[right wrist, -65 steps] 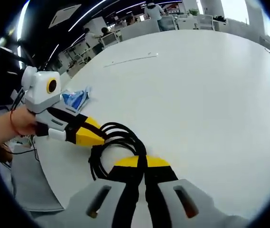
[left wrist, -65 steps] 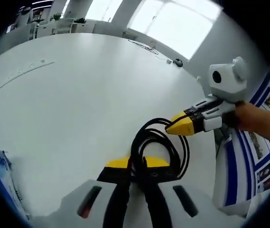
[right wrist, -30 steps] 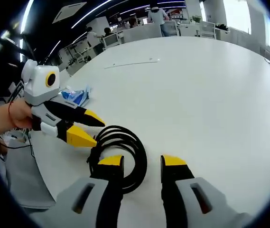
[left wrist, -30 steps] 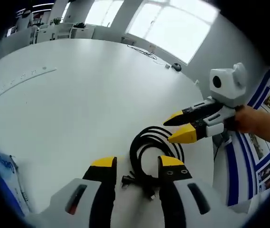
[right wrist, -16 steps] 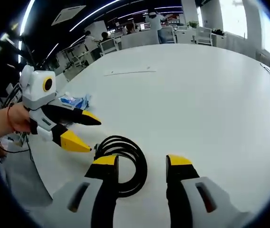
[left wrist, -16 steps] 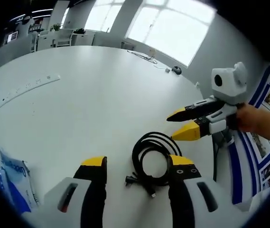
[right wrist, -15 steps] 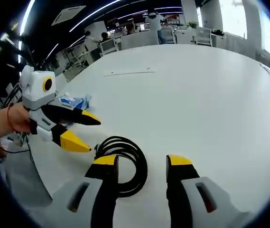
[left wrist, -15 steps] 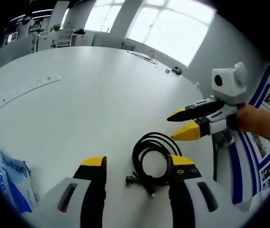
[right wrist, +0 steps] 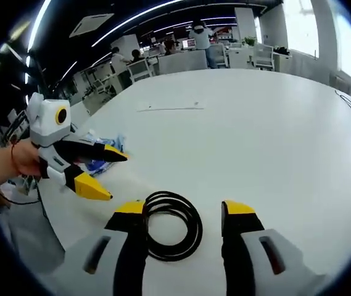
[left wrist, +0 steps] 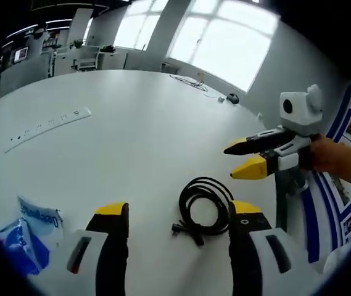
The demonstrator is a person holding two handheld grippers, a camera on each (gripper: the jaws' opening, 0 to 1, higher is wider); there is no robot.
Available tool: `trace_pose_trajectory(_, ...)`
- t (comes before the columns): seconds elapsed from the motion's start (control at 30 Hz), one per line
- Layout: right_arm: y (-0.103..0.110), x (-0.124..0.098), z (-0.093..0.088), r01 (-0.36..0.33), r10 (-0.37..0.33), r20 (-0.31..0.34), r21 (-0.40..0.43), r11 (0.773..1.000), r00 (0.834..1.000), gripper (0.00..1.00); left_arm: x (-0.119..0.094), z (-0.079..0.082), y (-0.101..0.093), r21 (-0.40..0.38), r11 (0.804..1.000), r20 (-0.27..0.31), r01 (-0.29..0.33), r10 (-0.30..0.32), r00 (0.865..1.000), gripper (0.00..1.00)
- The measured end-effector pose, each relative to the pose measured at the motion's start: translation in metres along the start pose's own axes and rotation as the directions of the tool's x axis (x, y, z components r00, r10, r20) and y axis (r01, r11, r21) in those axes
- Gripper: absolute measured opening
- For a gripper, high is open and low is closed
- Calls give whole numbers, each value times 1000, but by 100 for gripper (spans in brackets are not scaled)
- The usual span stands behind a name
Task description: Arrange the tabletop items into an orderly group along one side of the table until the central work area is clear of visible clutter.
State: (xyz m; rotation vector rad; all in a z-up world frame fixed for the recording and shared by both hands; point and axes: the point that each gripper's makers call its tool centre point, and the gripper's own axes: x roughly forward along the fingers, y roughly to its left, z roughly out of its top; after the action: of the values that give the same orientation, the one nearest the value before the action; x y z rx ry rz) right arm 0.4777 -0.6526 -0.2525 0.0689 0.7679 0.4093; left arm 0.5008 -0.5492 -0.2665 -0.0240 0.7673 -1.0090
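Note:
A coiled black cable (left wrist: 203, 202) (right wrist: 171, 224) lies flat on the white table (left wrist: 132, 123) near its edge. My left gripper (left wrist: 175, 213) is open, its yellow-tipped jaws standing apart on either side of the coil and a little above it. My right gripper (right wrist: 185, 208) is open too, hovering over the same coil. In the left gripper view the right gripper (left wrist: 248, 156) comes in from the right, held by a hand (left wrist: 335, 157). In the right gripper view the left gripper (right wrist: 101, 169) enters from the left, jaws apart.
A blue and white packet (left wrist: 27, 231) (right wrist: 98, 148) lies near the table edge to the left. A white power strip (left wrist: 45, 126) (right wrist: 169, 106) rests farther out. A cable and a dark mouse (left wrist: 232, 97) sit at the far edge. Blue display boards (left wrist: 348, 203) stand at right.
Both grippers have let go of the coiled cable, opened, and drawn back and up from it. The cable now lies free on the table; the packet has come further into view.

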Motion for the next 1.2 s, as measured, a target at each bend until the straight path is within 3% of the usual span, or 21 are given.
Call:
trace_pose_trajectory(0.57,29,-5,21,-20,21,50,-17,1000,999,49,-43,4,11,2,999,48,-43,43,998,76)
trace_pose_trajectory(1.2,67,-4,46,-63,69,80,-73,995,994,54,-100,12,27,2,994,106,-108,108,989,79)
